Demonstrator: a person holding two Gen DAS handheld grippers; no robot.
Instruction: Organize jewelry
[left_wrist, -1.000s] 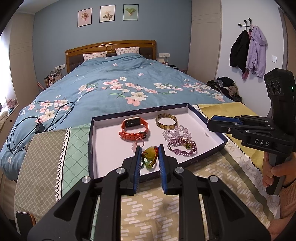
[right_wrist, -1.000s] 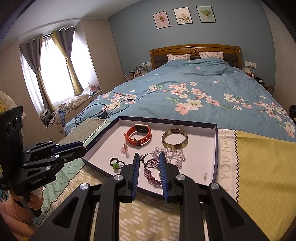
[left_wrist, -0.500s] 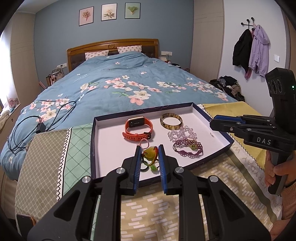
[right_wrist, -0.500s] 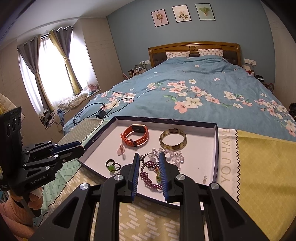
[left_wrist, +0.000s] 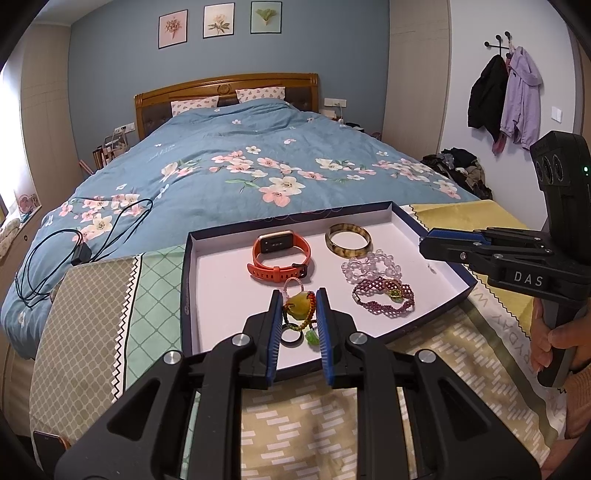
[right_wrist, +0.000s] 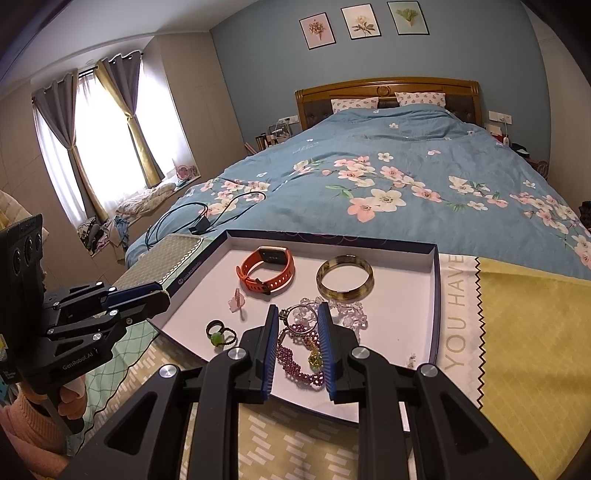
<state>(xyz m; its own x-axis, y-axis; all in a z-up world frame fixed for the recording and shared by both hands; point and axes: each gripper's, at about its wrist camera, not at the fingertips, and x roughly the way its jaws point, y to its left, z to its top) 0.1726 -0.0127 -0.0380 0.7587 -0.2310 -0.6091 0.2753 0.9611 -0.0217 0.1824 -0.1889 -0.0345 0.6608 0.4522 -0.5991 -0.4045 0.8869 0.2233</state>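
A shallow white tray with a dark blue rim (left_wrist: 295, 218) lies on a patterned cloth at the foot of the bed. In it are an orange watch (left_wrist: 280, 258), a brown bangle (left_wrist: 348, 240), a clear bead bracelet (left_wrist: 369, 266), a purple bead bracelet (left_wrist: 384, 299), a pink charm (right_wrist: 236, 301) and dark rings with a green stone (right_wrist: 218, 334). My left gripper (left_wrist: 298, 295) hovers over the tray's near side, shut on a yellow-green pendant (left_wrist: 297, 308) with a coloured cord. My right gripper (right_wrist: 297, 306) hovers above the purple bracelet (right_wrist: 295, 365), shut on a metal ring (right_wrist: 301, 320).
A black cable and charger (left_wrist: 79, 254) lie on the blue floral duvet (left_wrist: 258, 158) left of the tray. The patterned cloth (left_wrist: 110, 314) covers the bed's foot. A hand (left_wrist: 554, 341) grips the right tool's handle. Coats hang at the right wall (left_wrist: 506, 96).
The tray has drifted slightly right in the left wrist view and slightly left and nearer in the right wrist view. Both grips look unchanged.
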